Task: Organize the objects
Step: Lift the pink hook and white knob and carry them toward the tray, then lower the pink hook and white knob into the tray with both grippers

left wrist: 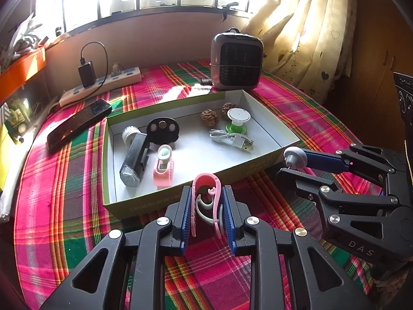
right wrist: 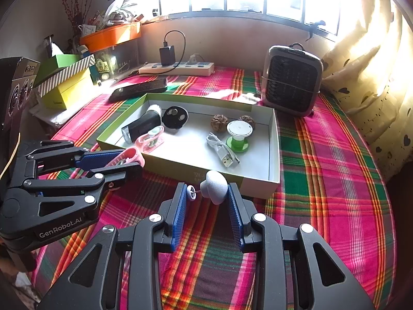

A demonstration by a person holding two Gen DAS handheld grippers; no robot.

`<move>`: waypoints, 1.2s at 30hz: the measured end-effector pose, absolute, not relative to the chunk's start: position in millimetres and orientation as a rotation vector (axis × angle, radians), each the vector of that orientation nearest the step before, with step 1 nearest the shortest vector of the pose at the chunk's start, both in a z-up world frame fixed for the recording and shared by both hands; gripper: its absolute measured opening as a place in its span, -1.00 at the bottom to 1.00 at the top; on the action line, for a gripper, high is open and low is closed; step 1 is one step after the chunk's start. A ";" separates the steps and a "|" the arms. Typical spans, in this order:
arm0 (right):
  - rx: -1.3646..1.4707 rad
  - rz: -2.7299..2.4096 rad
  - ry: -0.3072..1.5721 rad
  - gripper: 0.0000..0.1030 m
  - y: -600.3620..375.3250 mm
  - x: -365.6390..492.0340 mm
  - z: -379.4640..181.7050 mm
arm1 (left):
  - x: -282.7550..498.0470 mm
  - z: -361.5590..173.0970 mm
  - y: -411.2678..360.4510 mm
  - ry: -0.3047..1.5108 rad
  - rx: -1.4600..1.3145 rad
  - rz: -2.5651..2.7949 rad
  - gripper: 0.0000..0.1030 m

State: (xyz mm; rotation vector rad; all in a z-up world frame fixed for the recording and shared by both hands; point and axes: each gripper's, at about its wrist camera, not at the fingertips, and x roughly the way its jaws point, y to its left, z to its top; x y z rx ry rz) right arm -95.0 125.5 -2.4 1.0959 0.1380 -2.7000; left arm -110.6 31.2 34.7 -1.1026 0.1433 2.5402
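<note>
My left gripper [left wrist: 206, 193] is shut on a pink plastic clip [left wrist: 206, 180], held just in front of the near wall of a shallow green-edged box [left wrist: 180, 196]. My right gripper [right wrist: 207, 188] is shut on a small grey knob-shaped piece [right wrist: 214, 186] with a thin stem and white disc, near the box's front wall [right wrist: 180, 170]. In the left wrist view the right gripper [left wrist: 291, 165] shows at the right with the grey knob-shaped piece [left wrist: 295, 156]. In the right wrist view the left gripper [right wrist: 134, 159] shows at the left with the pink plastic clip [right wrist: 131, 155].
Inside the box lie a black bike light [left wrist: 134, 160], a pink holder [left wrist: 164, 165], a black disc [left wrist: 162, 130], two walnuts [left wrist: 209, 118], a green-and-white spool [left wrist: 237, 120] and a white USB cable [left wrist: 232, 139]. A phone [left wrist: 77, 124], power strip [left wrist: 103, 85] and small heater [left wrist: 236, 60] stand behind on the plaid cloth.
</note>
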 end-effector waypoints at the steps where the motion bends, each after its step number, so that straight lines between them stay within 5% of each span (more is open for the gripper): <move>1: 1.089 -2.702 0.139 -0.36 125.4 -95.9 -0.9 | -111.0 35.5 31.4 0.145 -1.099 2.540 -0.59; 36: 1.033 -2.645 0.260 -0.36 116.4 -184.8 5.2 | -160.7 27.5 38.5 0.146 -1.135 2.538 -0.59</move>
